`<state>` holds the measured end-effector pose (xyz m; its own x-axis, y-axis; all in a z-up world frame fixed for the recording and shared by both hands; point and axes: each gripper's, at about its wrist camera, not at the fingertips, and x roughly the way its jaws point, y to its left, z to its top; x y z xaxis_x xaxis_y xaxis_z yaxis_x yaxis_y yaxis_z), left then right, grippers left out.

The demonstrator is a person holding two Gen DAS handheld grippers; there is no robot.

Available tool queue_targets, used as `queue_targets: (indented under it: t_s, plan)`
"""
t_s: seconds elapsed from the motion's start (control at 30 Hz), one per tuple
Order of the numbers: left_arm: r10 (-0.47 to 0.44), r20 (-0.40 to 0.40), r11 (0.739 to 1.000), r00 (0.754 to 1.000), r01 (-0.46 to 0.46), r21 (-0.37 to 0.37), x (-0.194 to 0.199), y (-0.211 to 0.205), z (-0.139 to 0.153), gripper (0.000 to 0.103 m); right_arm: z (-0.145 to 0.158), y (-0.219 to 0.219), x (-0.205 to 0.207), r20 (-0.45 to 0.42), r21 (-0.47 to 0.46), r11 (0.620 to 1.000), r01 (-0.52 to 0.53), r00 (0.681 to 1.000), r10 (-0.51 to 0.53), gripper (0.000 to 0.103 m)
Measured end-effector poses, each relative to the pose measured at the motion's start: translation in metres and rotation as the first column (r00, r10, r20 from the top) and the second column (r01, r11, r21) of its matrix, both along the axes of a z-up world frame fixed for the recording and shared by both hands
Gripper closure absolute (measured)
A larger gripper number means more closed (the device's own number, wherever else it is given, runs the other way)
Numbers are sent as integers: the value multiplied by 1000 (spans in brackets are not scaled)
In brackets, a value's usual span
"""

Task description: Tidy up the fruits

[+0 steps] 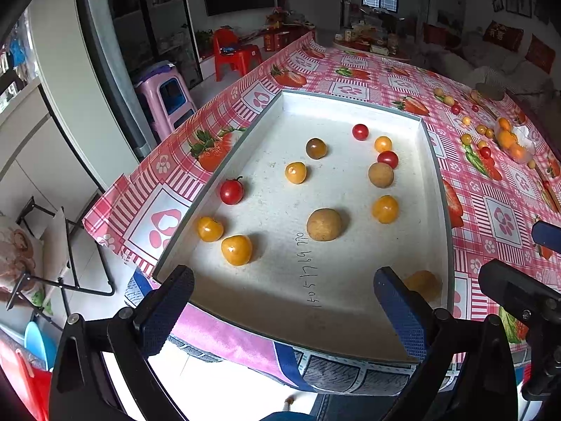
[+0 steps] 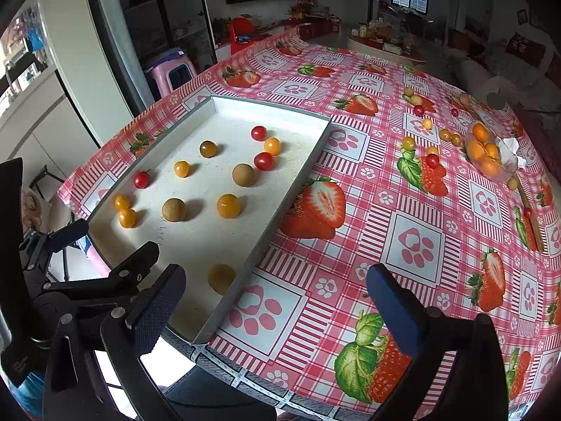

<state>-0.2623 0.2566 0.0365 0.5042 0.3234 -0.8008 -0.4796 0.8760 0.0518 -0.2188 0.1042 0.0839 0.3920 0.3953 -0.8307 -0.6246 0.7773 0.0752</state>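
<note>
Small fruits are sitting loose in the white tray (image 1: 354, 108), which is filling the centre of the left wrist view — red tomatoes (image 1: 231, 192), yellow tomatoes (image 1: 236, 249) and brown longans (image 1: 323, 225), mostly apart from one another. More scattered fruits (image 2: 432, 160) are lying well apart at the upper right of the right wrist view, near a clear bag of oranges (image 2: 485, 154) on the strawberry tablecloth (image 2: 413, 242). The left gripper (image 1: 284, 310) is hovering over the tray's near edge, jaws spread and holding nothing. The right gripper (image 2: 277, 310) is hanging wide apart too — straddling the tray's near right corner.
</note>
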Motion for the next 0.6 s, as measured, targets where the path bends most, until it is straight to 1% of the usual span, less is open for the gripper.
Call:
queue_targets:
  t_s: [0.1,0.27,0.43,0.5,0.6]
  plan:
    - [7,5,1000,1000,-7,4,1,1,0,0,-2,5,2,-2,2,1000,-10,1000,10,0]
    - [-5,-14,1000,1000,6,4,6,-1,-3,0,-8,3,2,-4,-9,1000,-8,1000,8,0]
    - [-7,8,1000,1000,7,11,6,-3,1,0,-10,-1,7,-17,7,1000,8,1000,-8,0]
    - [-9,22,1000,1000,9,25,4,-4,3,0,-10,-2,6,-21,9,1000,8,1000,-7,0]
    - [-14,14,999,1000,13,40,5,-7,4,0,-12,-4,8,-24,8,1000,7,1000,-7,0]
